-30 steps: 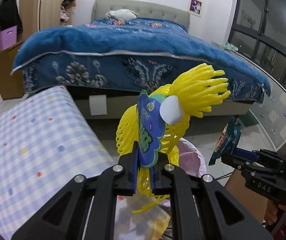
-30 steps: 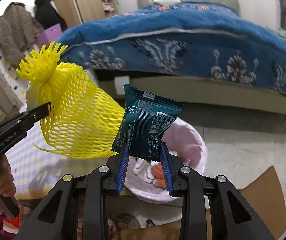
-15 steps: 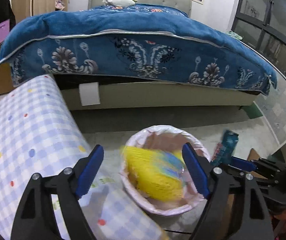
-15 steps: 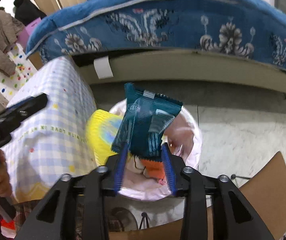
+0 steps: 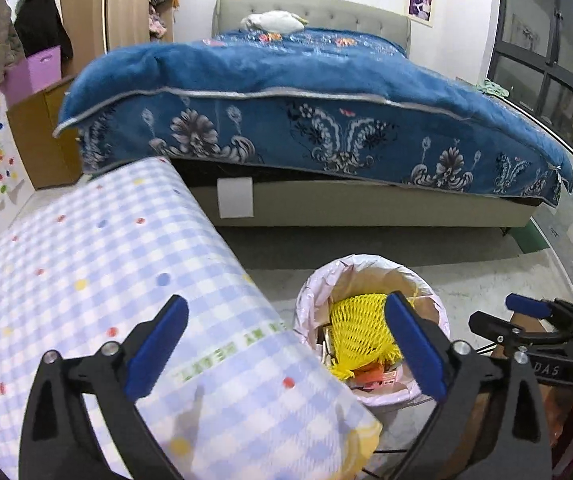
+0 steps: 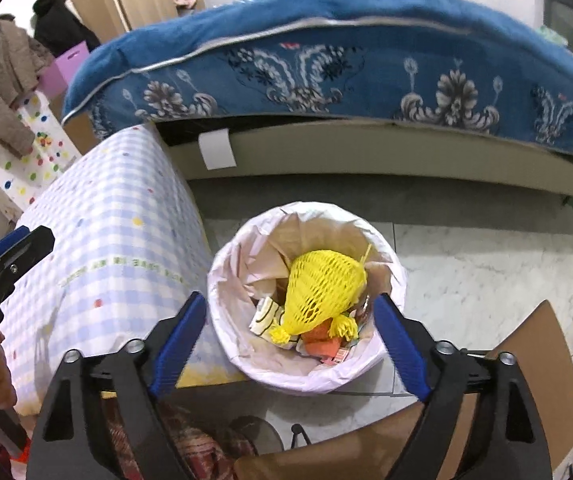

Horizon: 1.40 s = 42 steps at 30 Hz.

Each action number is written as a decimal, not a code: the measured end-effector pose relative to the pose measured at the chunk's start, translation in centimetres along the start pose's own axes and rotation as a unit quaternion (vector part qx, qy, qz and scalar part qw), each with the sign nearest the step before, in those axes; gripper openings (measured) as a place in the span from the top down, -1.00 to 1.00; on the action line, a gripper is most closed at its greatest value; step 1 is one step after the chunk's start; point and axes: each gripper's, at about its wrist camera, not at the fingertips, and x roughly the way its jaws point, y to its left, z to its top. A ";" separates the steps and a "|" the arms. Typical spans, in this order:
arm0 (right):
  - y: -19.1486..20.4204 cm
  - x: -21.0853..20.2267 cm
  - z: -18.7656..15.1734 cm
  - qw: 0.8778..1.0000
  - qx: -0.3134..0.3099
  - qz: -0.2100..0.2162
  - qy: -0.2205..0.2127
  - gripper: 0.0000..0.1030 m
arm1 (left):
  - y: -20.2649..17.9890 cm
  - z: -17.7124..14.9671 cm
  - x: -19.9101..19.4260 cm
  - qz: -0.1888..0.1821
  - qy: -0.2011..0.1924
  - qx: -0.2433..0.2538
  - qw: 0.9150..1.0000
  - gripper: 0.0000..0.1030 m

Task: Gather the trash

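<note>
Both sets of jaws have just opened wide and empty above the lined bin (image 6: 306, 372) at frame centre, where my yellow foam net (image 6: 320, 290) lies on the trash, dropped from directly overhead.

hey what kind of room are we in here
Most likely a home bedroom: a bed with a blue floral blanket and padded headboard, clothes hanging by a wardrobe, and a small lined trash bin on the floor.
</note>
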 end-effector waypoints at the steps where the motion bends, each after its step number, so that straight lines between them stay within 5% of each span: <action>1: 0.4 -0.5 -0.2 1.000 -0.004 -0.001 -0.004 -0.71 | 0.2 -0.2 -0.7 0.004 0.002 0.004 1.000 -0.86; 6: 3.4 -3.3 -0.6 0.999 -0.028 0.010 -0.017 -0.74 | 1.9 -1.8 -3.9 0.032 0.018 0.011 0.999 -0.87; 14: 11.3 -8.1 -1.4 0.990 -0.123 0.040 -0.049 -0.75 | 7.1 -4.3 -10.0 0.085 0.014 -0.059 0.995 -0.87; 26: 21.9 -15.0 -1.7 0.965 -0.210 0.117 -0.109 -0.77 | 13.4 -7.9 -19.6 0.196 -0.005 -0.123 0.973 -0.87; 35: 24.6 -18.2 -3.4 0.952 -0.242 0.148 -0.117 -0.77 | 15.8 -11.5 -25.1 0.254 0.006 -0.164 0.953 -0.87; 42: 23.9 -18.0 -3.9 0.955 -0.234 0.149 -0.108 -0.77 | 16.2 -12.6 -26.1 0.256 0.013 -0.181 0.950 -0.87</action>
